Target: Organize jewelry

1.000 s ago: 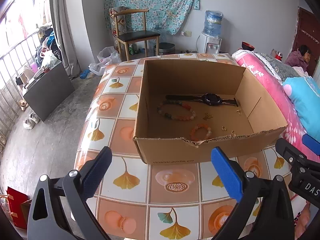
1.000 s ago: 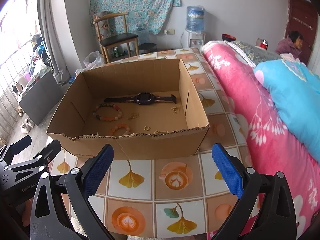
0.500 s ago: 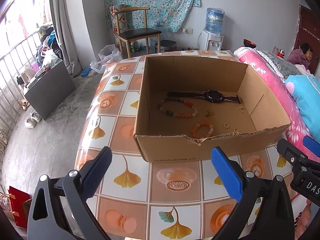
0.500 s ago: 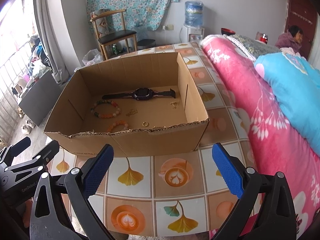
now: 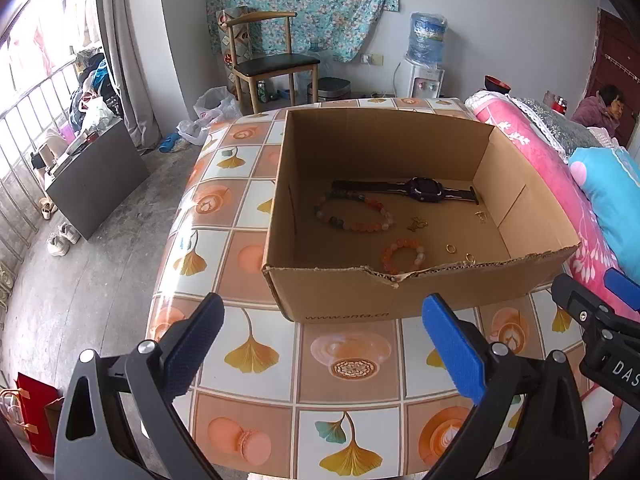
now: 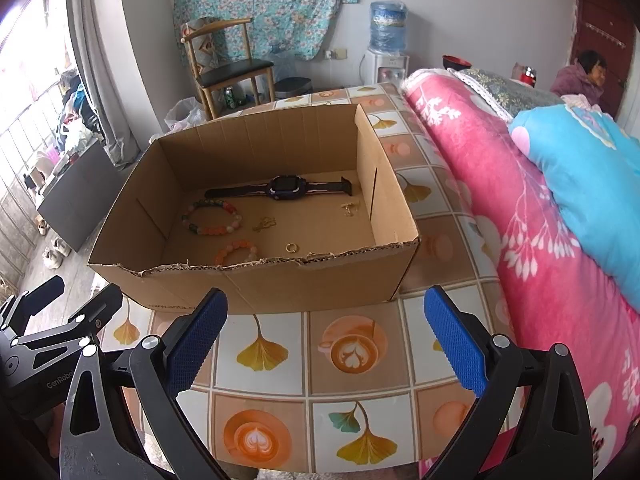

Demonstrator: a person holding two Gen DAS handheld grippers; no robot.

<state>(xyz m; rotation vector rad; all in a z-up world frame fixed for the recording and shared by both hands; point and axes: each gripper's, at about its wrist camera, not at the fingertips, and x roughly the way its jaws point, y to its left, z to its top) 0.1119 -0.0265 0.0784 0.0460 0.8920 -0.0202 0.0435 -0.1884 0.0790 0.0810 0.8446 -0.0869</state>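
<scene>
An open cardboard box (image 5: 360, 296) (image 6: 280, 280) stands on the tiled table. Inside lie a dark wristwatch (image 5: 420, 189) (image 6: 286, 188), a large multicoloured bead bracelet (image 5: 352, 216) (image 6: 212, 216), a small orange bead bracelet (image 5: 402, 255) (image 6: 236, 251), a gold ring (image 5: 451, 247) (image 6: 291, 247) and small gold pieces (image 5: 417, 223) (image 6: 265, 224). My left gripper (image 5: 320, 344) is open over the table in front of the box, nothing between its fingers. My right gripper (image 6: 324, 340) is open too, also short of the box's near wall.
A pink floral quilt (image 6: 540, 220) and blue pillow (image 6: 592, 168) press against the table's right side. A wooden chair (image 5: 272, 64), water dispenser (image 5: 426, 56) and grey cabinet (image 5: 96, 176) stand on the floor beyond. A person (image 6: 584, 76) sits at the far right.
Both grippers have drawn slightly up and back, so more of the box's floor shows. Both stay open and the jewelry has not moved.
</scene>
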